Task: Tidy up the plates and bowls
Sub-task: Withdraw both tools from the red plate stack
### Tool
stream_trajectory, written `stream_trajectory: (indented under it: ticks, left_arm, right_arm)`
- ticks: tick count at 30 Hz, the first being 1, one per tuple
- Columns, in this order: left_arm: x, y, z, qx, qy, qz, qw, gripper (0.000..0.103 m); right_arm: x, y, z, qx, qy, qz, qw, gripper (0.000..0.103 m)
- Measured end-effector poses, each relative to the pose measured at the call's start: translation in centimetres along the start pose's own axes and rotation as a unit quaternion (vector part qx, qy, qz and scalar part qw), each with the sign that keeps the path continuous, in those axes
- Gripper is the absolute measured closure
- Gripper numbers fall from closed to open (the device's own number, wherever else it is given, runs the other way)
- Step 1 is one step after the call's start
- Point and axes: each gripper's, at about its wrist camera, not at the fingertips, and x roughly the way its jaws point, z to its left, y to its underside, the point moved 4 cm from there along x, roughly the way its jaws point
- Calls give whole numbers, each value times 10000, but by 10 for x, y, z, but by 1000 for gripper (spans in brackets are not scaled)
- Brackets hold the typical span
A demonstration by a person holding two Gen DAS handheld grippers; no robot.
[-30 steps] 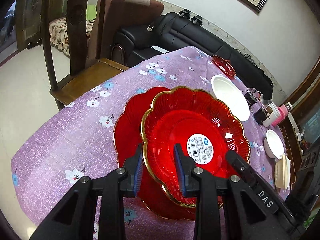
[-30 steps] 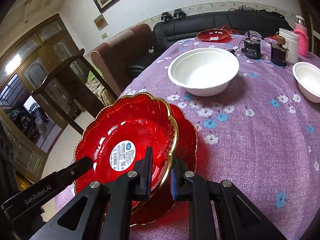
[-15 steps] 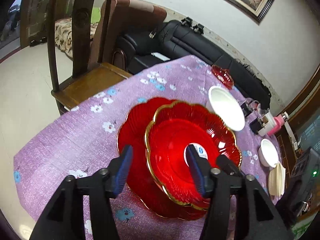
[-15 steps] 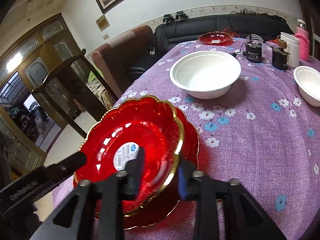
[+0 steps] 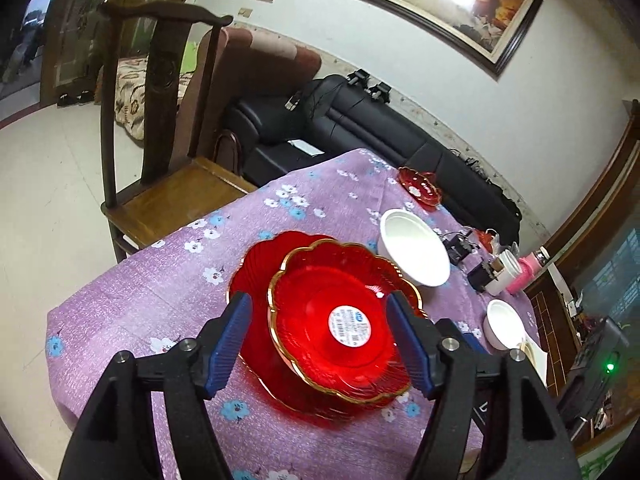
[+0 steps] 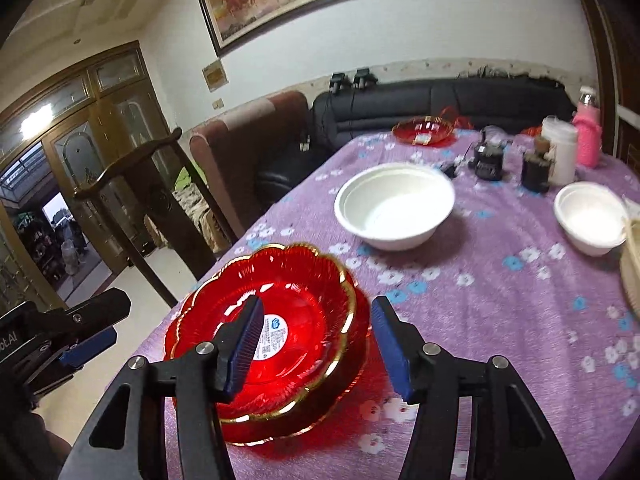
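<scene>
The left gripper (image 5: 322, 342) has its jaws wide apart above a red plate with gold rim (image 5: 340, 320), touching nothing. This plate lies on a larger red plate (image 5: 252, 280) on the purple flowered tablecloth (image 5: 160, 300). Beyond them stand a big white bowl (image 5: 414, 246) and a small white bowl (image 5: 504, 326).

We see a gold-rimmed red plate (image 5: 320, 292) with a white label, stacked on another red plate (image 5: 256, 280). At its two o'clock sits a white bowl (image 5: 412, 248); the tabletop (image 5: 160, 292) cloth is purple with white and blue flowers.

Black sofa (image 5: 372, 136), wooden chair (image 5: 160, 128)
</scene>
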Motion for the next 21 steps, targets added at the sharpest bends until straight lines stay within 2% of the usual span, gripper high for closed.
stream_trajectory:
  ticks: [5,9,14,17,21]
  left_arm:
    - [-12,6,-23,337,52,-132,9993,29]
    - [-24,15,-50,832,1,-384,9958,25]
    - [-34,29,-87,1522,27,-624,9864,21]
    - [-34,38,-108,1791,181,-608,9818,21]
    - [-24,53,-137,1966,459,-347,9788,21]
  right_arm:
    - [-30,1,-8,-278,265,-277,9989,28]
    - [-46,10,-23,-502,554,-339,9966,24]
    - [-61,21,-56,-453,889,-387,9943,20]
    - [-74,21,-83,-340,1225,-470,9908,20]
    - [-99,18,-112,-362,1659,-785,9824,20]
